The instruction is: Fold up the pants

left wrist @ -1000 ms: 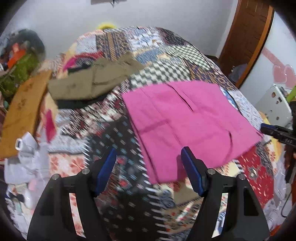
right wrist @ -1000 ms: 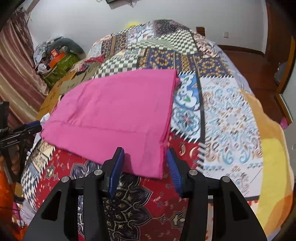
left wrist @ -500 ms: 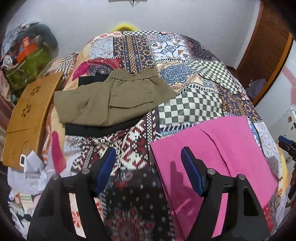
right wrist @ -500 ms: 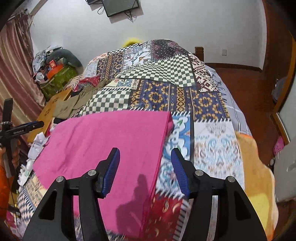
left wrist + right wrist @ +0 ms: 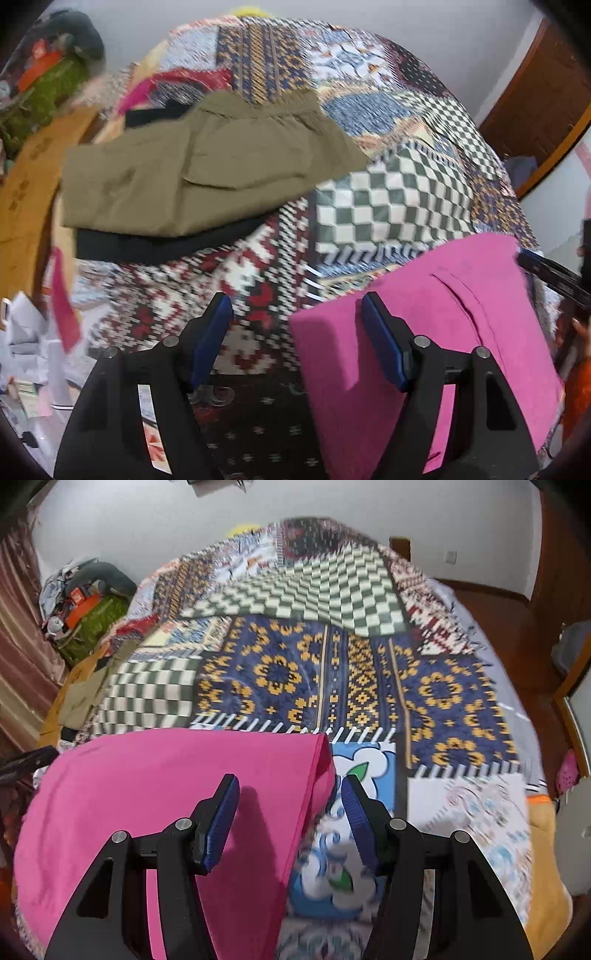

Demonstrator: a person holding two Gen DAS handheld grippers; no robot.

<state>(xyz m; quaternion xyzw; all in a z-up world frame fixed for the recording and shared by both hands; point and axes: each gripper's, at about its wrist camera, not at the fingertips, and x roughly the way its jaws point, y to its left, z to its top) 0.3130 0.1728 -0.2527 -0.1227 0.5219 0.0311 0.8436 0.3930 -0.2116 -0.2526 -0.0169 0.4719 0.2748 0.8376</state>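
Observation:
Pink pants [image 5: 454, 325] lie folded flat on the patchwork bedspread [image 5: 391, 206]. They also show in the right wrist view [image 5: 166, 794]. My left gripper [image 5: 295, 332] is open and empty, over the pants' left edge; its right finger is above the pink cloth. My right gripper [image 5: 290, 812] is open and empty, straddling the pants' right edge [image 5: 321, 771]. The right gripper's tip shows at the far right of the left wrist view [image 5: 546, 271].
Folded olive-green pants [image 5: 199, 173] lie on a black garment [image 5: 162, 243] at the bed's back left. A brown cardboard piece [image 5: 26, 192] and clutter [image 5: 40, 88] lie off the left side. A wooden door [image 5: 543, 110] stands to the right.
Both grippers have moved forward over the pants towards the far side of the bed. The pink pants now sit lower in both views. Both grippers stayed open.

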